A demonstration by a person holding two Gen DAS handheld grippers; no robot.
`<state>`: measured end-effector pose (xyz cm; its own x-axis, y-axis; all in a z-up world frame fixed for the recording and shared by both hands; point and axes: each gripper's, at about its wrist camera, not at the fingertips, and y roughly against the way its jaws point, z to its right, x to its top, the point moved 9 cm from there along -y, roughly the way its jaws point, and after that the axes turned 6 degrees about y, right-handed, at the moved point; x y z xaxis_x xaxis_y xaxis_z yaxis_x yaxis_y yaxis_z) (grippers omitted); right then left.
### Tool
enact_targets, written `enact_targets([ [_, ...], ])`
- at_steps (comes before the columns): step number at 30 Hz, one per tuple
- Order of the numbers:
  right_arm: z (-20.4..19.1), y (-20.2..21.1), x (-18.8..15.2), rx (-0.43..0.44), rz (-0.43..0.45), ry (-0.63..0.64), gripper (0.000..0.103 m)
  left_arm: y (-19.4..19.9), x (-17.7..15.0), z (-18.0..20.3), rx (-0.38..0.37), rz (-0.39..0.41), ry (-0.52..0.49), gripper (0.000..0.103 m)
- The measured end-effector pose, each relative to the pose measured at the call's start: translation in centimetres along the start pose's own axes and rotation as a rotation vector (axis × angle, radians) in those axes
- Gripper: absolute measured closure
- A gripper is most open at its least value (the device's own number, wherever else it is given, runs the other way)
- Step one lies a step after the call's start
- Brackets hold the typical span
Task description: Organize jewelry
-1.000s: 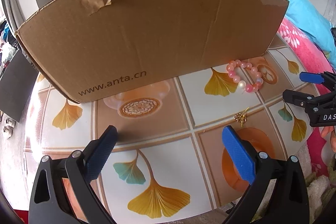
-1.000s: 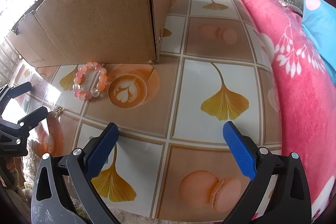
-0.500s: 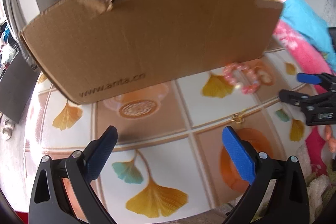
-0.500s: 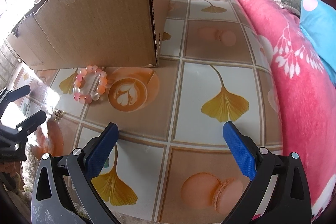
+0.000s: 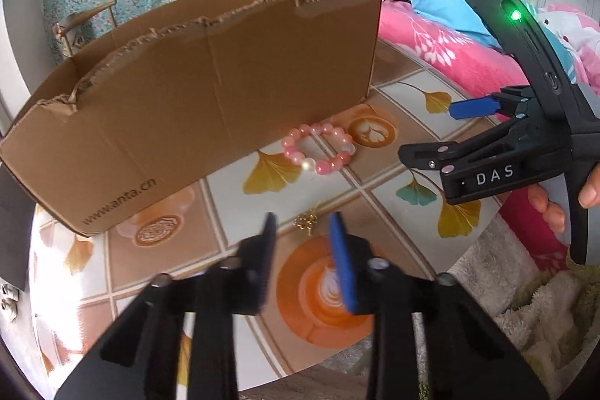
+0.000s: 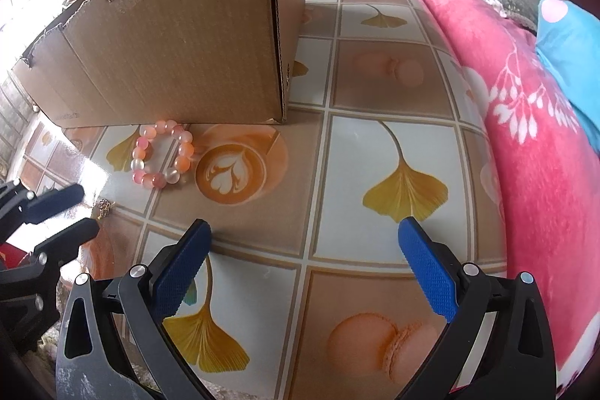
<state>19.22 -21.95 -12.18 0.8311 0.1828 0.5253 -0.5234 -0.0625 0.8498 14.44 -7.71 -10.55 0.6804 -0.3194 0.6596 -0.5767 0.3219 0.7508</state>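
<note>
A: What has moved since a second ago?

B: My left tool (image 5: 303, 223) has swung toward the little gold piece (image 5: 308, 222) on the table (image 5: 393, 190), and its jaws, spread wide before, are closing now. The gold piece shows in the gap just past the tips, but the pads are not pressing on it. My right tool (image 6: 303, 242) has kept its place, jaws spread wide over bare table with nothing between them.

A: Where is the jewelry?

B: The pink bead bracelet (image 5: 318, 152) lies flat on the table, close against the foot of the cardboard box (image 5: 195, 92), beside a printed coffee cup. The gold piece lies nearer to me, well apart from the box.

A: What can't you make out?

B: The gold piece is tiny and blurred; I cannot tell whether it is an earring, a charm or a clasp. In the right wrist view it is only a glint (image 6: 104, 205) beside my left tool's tips (image 6: 69, 210). The box's inside is hidden from both views; I see only its torn rim and outer walls. My left tool's fingers (image 5: 343, 261) are smeared with motion. Of the hand (image 5: 555, 201) on the right tool, only a few fingertips show at the edge. The pink blanket (image 6: 525, 145) covers the table's far side.
</note>
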Motion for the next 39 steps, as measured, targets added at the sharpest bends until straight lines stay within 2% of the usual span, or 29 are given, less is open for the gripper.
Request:
enact_targets([
  [2,0.0,0.0,0.0,-0.001,0.001,-0.001,0.008,-0.3,0.0,0.1,-0.004,-0.015,-0.001,0.092],
  [4,0.1,0.0,0.0,-0.016,-0.001,-0.010,0.008,-0.6,-0.1,0.2,-0.005,-0.029,-0.004,0.095],
  [12,0.2,-0.1,0.2,-0.013,0.003,-0.008,0.008,-1.1,0.2,0.5,-0.004,-0.045,-0.012,0.096],
  [14,0.1,-0.1,0.2,-0.015,0.004,-0.008,0.008,-1.1,0.2,0.6,0.000,-0.045,-0.017,0.103],
  [17,0.1,-0.2,0.3,-0.015,0.005,-0.008,0.008,-1.0,0.2,0.4,-0.007,-0.041,-0.015,0.103],
  [21,0.1,-0.2,0.4,-0.012,0.008,-0.003,0.008,0.6,1.2,0.2,-0.033,-0.004,0.003,0.103],
  [26,0.1,-0.1,0.4,-0.010,0.017,0.002,0.008,5.2,4.2,-0.9,-0.076,0.107,0.072,0.103],
  [28,0.1,-0.1,0.4,-0.010,0.020,0.002,0.008,5.9,4.7,-1.6,-0.085,0.125,0.095,0.103],
  [29,0.1,-0.1,0.4,-0.011,0.021,0.004,0.008,5.6,4.6,-1.9,-0.083,0.121,0.103,0.103],
  [32,0.0,0.0,0.4,-0.016,0.016,0.015,0.008,3.5,3.2,-2.1,-0.113,0.040,0.141,0.103],
  [34,-0.1,0.2,0.4,-0.019,0.013,0.027,0.008,2.2,2.1,-1.4,-0.159,-0.006,0.157,0.102],
  [39,-0.2,1.0,1.1,0.011,0.040,0.004,0.008,0.0,0.6,-0.5,-0.129,-0.052,0.128,0.092],
])
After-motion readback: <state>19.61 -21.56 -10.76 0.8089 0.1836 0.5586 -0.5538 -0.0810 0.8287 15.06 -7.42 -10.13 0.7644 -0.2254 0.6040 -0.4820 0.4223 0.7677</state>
